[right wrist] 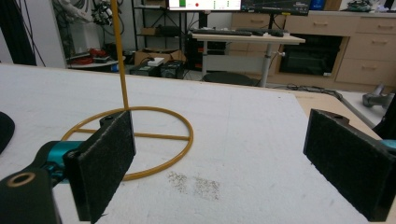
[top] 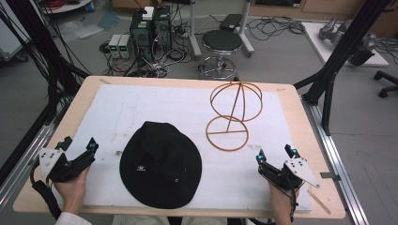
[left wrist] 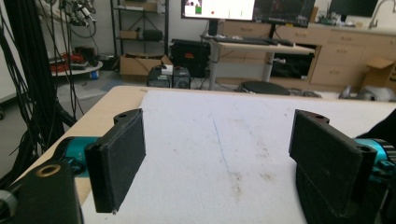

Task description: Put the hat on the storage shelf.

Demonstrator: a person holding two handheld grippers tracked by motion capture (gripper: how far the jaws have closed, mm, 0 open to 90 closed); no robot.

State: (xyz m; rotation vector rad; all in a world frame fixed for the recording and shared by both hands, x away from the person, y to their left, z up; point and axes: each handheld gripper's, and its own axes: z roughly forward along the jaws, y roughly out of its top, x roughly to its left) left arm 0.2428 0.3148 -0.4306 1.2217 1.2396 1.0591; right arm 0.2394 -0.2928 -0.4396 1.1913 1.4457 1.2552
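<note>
A black bucket hat point(top: 160, 164) lies flat on the white mat point(top: 141, 108), near the front centre. Behind it to the right stands a gold wire hat stand point(top: 232, 115), its ring base point(right wrist: 140, 140) on the mat and a wire dome on top. My left gripper point(top: 79, 146) rests at the mat's front left, open, with nothing between its pads point(left wrist: 119, 158). My right gripper point(top: 276, 153) sits at the front right, open and empty, its jaws pointing toward the stand's base. The hat's brim shows at the edges of both gripper views point(right wrist: 4, 130) point(left wrist: 385, 128).
The mat covers a wooden table point(top: 291, 101) with black frame posts point(top: 342, 51) at its right and cables at its left. Beyond the far edge are a stool point(top: 220, 47), computer boxes point(top: 150, 30) and desks. A wooden stick point(top: 321, 201) lies at the front right corner.
</note>
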